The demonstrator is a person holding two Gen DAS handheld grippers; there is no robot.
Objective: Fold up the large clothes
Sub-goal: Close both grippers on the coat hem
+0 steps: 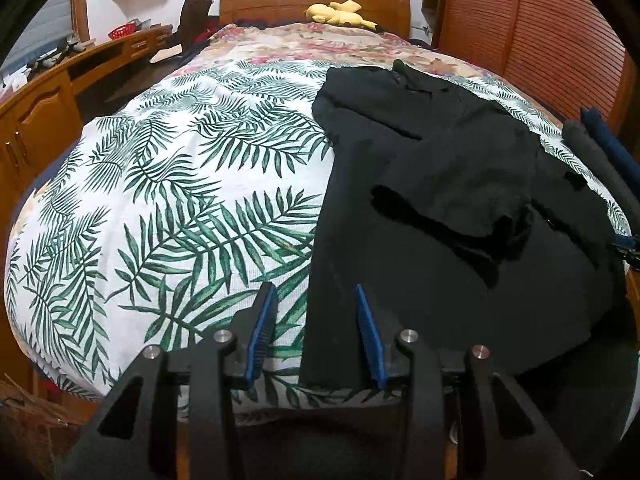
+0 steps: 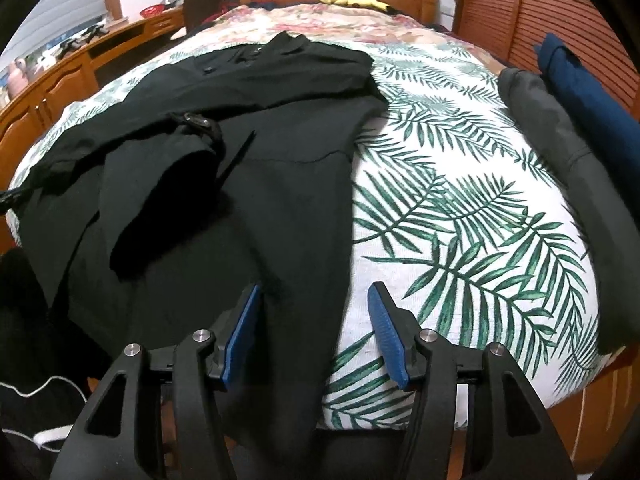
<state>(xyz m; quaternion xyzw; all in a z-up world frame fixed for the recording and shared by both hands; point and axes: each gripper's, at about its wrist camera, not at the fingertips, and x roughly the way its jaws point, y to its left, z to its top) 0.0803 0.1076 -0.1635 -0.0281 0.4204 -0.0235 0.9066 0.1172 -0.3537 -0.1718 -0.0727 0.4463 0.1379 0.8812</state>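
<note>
The black garment (image 1: 460,200) is lying spread on the bed (image 1: 160,200), one sleeve folded in; its near hem is being approached by the left hand-held gripper (image 1: 316,320) and right hand-held gripper (image 2: 316,320), both spread and empty; pinching both hem corners is likely required next

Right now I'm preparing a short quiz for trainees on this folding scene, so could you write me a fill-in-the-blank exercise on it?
1. The garment spread on the bed is ____ in colour.
2. The bedsheet under it has a print of green ____.
3. The yellow plush toy lies next to the wooden ____.
4. The pads on both grippers are ____ in colour.

Missing words: black; leaves; headboard; blue
</note>
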